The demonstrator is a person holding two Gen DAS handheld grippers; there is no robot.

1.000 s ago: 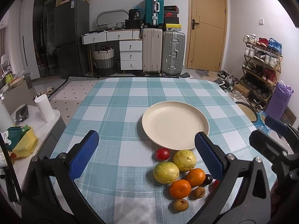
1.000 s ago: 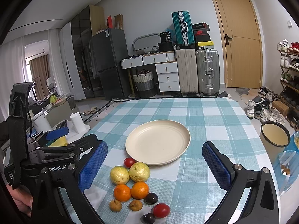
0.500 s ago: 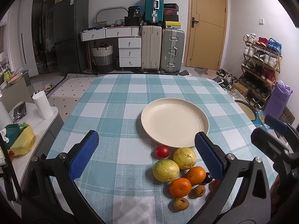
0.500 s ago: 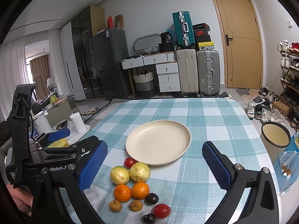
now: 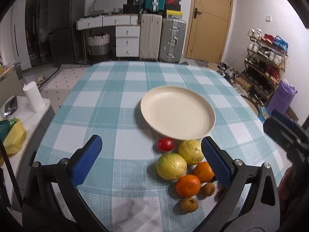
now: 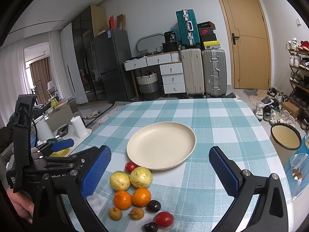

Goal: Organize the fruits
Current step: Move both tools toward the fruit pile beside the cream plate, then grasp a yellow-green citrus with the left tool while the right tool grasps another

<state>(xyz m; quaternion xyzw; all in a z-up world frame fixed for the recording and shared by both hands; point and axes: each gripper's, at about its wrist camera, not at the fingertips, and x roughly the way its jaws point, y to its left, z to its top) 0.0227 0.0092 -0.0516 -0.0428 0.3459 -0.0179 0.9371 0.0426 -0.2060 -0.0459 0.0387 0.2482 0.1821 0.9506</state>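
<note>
Plate [image 6: 161,148] was found bare; fruits [image 6: 135,189] were left clustered on cloth. Left gripper [image 5: 150,160], right gripper [image 6: 160,172] were held spread, nothing pinched.

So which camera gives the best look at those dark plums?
The right wrist view. It shows both plums whole: one beside the oranges, another at the bottom edge by a tomato. In the left wrist view, the hand-held gripper's right finger hides them, leaving only a dark sliver.

bare plate [image 6: 161,145], fruit cluster [image 6: 135,191] crowding its near rim
</note>
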